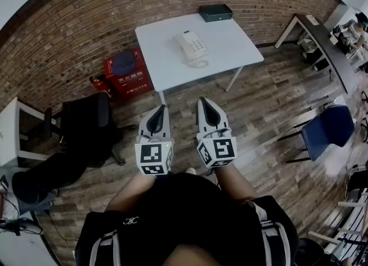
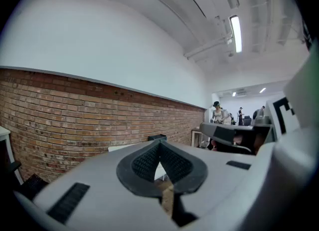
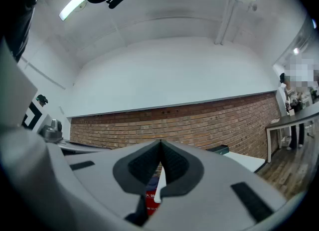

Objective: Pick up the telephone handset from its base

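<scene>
A white telephone point(image 1: 191, 47) with its handset on the base lies on a white table point(image 1: 230, 43) well ahead of me. My left gripper point(image 1: 157, 111) and right gripper point(image 1: 206, 104) are held side by side, level, over the wooden floor short of the table. Both are shut with nothing between the jaws. In the left gripper view the gripper point(image 2: 160, 145) has its tips together, and the table edge point(image 2: 122, 147) shows behind it. In the right gripper view the gripper point(image 3: 160, 144) is likewise shut, with the table point(image 3: 246, 161) to the right.
A black box point(image 1: 215, 12) sits at the table's far corner. A red box point(image 1: 127, 75) stands on the floor left of the table by the brick wall. A black office chair point(image 1: 86, 127) is at left, a blue chair point(image 1: 328, 127) at right, a desk point(image 1: 328, 46) beyond.
</scene>
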The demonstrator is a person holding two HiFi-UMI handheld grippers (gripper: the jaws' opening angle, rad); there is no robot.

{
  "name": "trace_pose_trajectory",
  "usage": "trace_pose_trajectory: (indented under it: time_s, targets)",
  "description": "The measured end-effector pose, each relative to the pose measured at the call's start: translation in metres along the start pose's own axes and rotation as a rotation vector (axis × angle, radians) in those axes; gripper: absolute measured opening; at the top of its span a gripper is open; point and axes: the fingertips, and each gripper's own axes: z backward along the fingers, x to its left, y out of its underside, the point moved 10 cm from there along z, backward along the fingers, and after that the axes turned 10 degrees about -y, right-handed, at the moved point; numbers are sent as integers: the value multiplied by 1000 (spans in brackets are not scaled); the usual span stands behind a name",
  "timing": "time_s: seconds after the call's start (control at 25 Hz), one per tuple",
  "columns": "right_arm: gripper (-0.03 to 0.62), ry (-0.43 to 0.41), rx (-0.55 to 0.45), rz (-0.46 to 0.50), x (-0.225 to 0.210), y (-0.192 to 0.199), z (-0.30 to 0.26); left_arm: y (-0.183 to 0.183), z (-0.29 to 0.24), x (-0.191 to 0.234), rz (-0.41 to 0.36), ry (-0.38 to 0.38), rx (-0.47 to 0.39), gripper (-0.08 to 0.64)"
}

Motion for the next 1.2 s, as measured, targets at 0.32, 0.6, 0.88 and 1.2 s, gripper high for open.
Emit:
trace_pose_trajectory:
  time_s: [0.32, 0.6, 0.88, 1.2]
  targets:
    - [-2, -32, 3, -22, 2, -1, 9, 8, 2, -10, 20, -5, 41, 0]
    - [-2, -47, -3, -22, -8, 1, 23, 21, 6, -30, 37, -21, 40, 0]
    - [-2, -18, 10, -25, -20, 8, 26, 20, 0, -37, 24, 2, 8, 0]
    - [-2, -16, 29, -11, -49, 17, -15, 24, -55, -25, 43, 29, 14, 0]
